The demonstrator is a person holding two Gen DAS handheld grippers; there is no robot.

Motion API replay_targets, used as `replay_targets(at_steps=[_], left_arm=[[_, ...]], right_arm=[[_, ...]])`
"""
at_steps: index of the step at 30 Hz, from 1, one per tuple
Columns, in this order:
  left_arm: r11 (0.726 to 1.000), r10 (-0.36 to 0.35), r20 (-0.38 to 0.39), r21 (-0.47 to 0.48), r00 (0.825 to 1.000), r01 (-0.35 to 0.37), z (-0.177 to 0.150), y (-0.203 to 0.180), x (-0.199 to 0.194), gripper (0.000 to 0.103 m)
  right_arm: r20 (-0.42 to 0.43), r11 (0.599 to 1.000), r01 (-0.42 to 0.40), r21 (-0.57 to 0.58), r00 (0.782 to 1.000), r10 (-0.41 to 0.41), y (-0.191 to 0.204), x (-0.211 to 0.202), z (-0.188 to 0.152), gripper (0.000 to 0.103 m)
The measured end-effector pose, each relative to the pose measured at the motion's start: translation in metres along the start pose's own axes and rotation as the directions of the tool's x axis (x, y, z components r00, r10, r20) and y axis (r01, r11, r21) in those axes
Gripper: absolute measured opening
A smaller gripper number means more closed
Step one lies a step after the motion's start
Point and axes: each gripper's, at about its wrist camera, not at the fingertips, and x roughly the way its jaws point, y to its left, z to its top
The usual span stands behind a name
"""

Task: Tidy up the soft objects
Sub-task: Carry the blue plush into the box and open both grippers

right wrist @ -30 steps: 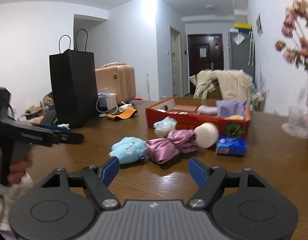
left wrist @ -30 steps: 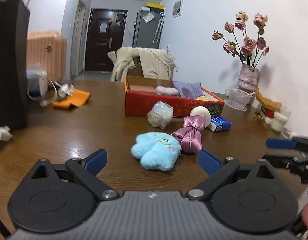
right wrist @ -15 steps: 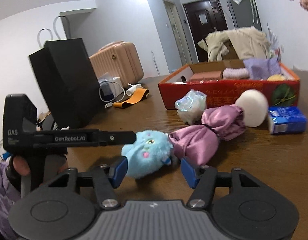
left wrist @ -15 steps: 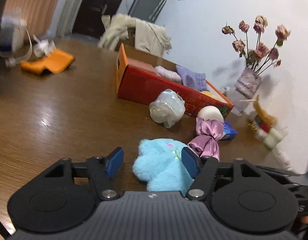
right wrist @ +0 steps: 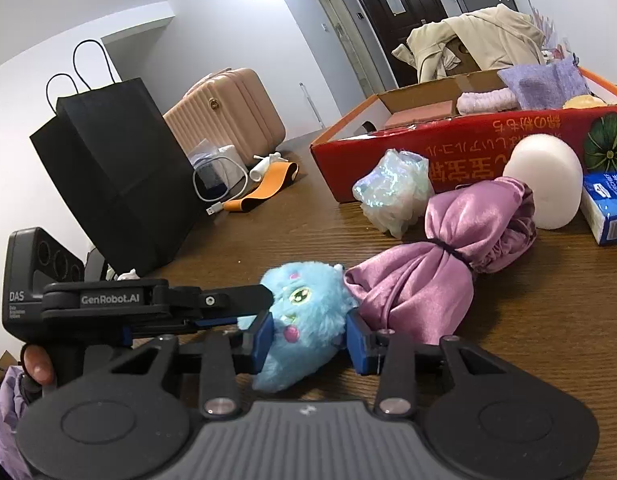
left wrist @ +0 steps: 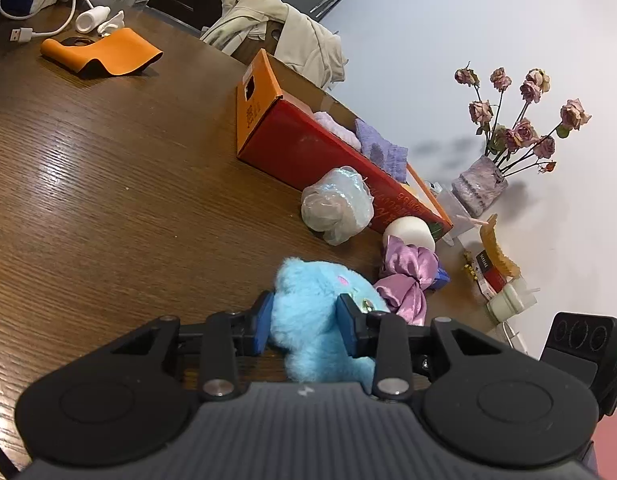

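On the dark wood table (left wrist: 108, 184), a red cardboard box (left wrist: 308, 148) stands open-topped toward the far side, already holding folded purple cloth (right wrist: 544, 84) and other soft pieces; it reads as the collecting bin. Loose goods wait along its near wall: a crinkled plastic-wrapped bundle (right wrist: 396, 192), a tied pink satin pouch (right wrist: 440, 272), a white foam ball (right wrist: 544, 188), a blue tissue pack (right wrist: 608, 208). Nearest of all, the blue plush toy (right wrist: 304, 316) lies on the table, touching the pouch.

Both tools are on the toy. Left gripper (left wrist: 304, 324) has its blue pads pressed into the fur on either side. Right gripper (right wrist: 308, 338) brackets the toy's lower body, pads against the fur, apparently clamped. Two grips on one small toy look redundant; probably one will let go.

Room: bare table to the left, up to the black paper bag (right wrist: 116, 168). The box's rim stands above the toy, so a lift must clear it. The bundle sits in the direct path.
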Motion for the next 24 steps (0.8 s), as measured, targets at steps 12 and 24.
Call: replay_targets(at_steps=[12,24], left_arm=[[0.999,-0.012,0.076,0.039,0.997,0.009,-0.004,-0.02,-0.019,0.033],[0.979,-0.055,0.19,0.206,0.98,0.015,0.13,-0.093,0.023,0.033]], right_arm=[[0.04,1.0,-0.018,-0.007,0.999,0.019,0.01,-0.02,0.002,0.037],[0.195,0.985,0.026,-0.172,0.981,0.008,-0.008,-0.033,0.15,0.037]])
